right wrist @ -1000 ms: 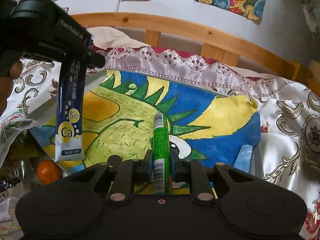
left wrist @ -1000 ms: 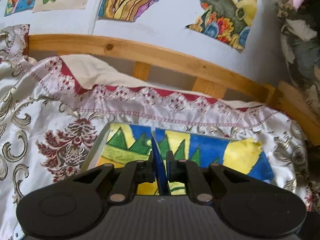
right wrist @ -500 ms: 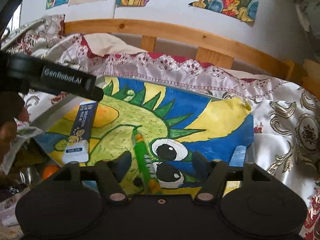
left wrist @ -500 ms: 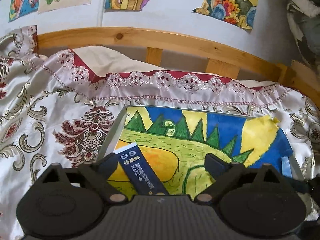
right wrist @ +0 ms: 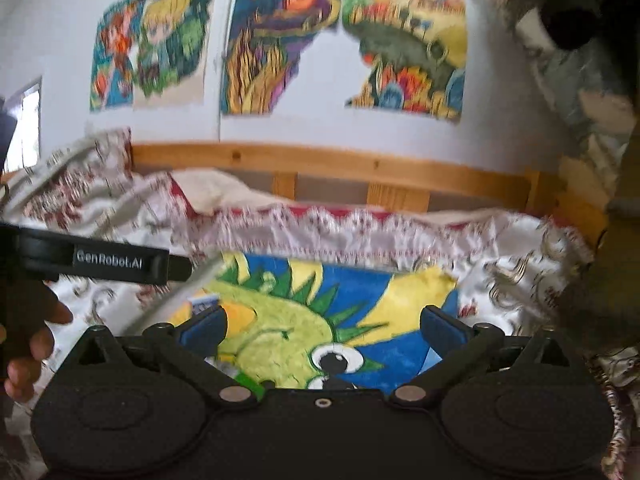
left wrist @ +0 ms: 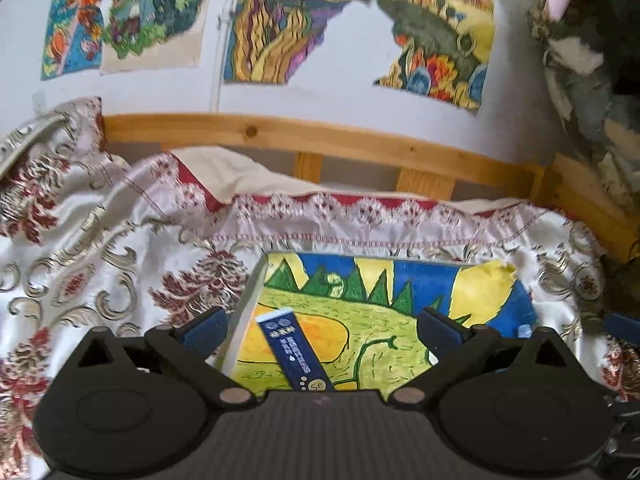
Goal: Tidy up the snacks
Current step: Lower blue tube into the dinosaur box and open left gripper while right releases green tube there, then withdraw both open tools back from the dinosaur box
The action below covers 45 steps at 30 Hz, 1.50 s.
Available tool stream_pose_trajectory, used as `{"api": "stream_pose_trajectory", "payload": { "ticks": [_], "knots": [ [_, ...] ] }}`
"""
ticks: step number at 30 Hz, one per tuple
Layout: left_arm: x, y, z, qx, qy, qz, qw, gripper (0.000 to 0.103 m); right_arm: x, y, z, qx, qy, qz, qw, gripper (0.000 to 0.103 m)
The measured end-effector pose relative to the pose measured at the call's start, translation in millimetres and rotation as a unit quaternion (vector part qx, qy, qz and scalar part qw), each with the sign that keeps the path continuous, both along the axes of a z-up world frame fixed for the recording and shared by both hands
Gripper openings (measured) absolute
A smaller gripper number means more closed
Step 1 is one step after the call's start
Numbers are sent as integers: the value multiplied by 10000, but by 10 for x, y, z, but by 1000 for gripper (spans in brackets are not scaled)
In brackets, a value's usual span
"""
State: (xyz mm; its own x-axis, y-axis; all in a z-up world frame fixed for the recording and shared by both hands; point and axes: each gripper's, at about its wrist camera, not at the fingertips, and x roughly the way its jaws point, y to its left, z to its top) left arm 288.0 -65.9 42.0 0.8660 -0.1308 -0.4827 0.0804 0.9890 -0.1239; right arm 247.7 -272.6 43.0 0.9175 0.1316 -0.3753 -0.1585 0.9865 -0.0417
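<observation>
A dark blue snack sachet [left wrist: 294, 350] lies flat on the painted dinosaur tray [left wrist: 420, 292], near its left side. My left gripper [left wrist: 320, 326] is open and empty above it. My right gripper [right wrist: 320, 326] is open and empty over the same tray [right wrist: 360, 292]. A sliver of the green snack stick [right wrist: 250, 382] shows on the tray just behind the right gripper's body. A corner of the blue sachet [right wrist: 204, 302] peeks beside my right gripper's left finger. The left gripper's body [right wrist: 108, 260] shows at the left of the right wrist view.
The tray lies on an embroidered satin bedspread [left wrist: 100, 264]. A wooden bed rail [left wrist: 320, 140] runs behind it, under a wall with colourful drawings [left wrist: 288, 24]. Dark patterned fabric [left wrist: 588, 80] hangs at the right. A person's hand [right wrist: 24, 344] holds the left gripper.
Both grippers opened and let go: the blue sachet and the green stick dropped onto the tray. Both grippers have since pulled back and tilted up, showing more wall.
</observation>
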Motion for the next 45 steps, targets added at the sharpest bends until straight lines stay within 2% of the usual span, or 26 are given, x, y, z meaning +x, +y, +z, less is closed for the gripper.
{"api": "stream_pose_trajectory", "payload": {
  "ticks": [6, 13, 28, 35, 45],
  "knots": [
    [-408, 100, 205, 30, -362, 34, 9993, 103, -424, -6, 214, 149, -301, -14, 9994, 102],
    [-933, 215, 247, 27, -453, 29, 9990, 103, -940, 21, 303, 328, -420, -88, 9985, 102],
    [-1734, 441, -11, 161, -258, 77, 9995, 103, -1757, 141, 121, 289, -399, -152, 9987, 102],
    [-2005, 484, -154, 299, -180, 83, 9994, 103, -1942, 177, 2, 364, -195, -237, 9989, 102],
    [-2227, 551, -405, 524, 109, 168, 9984, 103, -2144, 297, -268, 21, 158, -186, 9997, 102]
  ]
}}
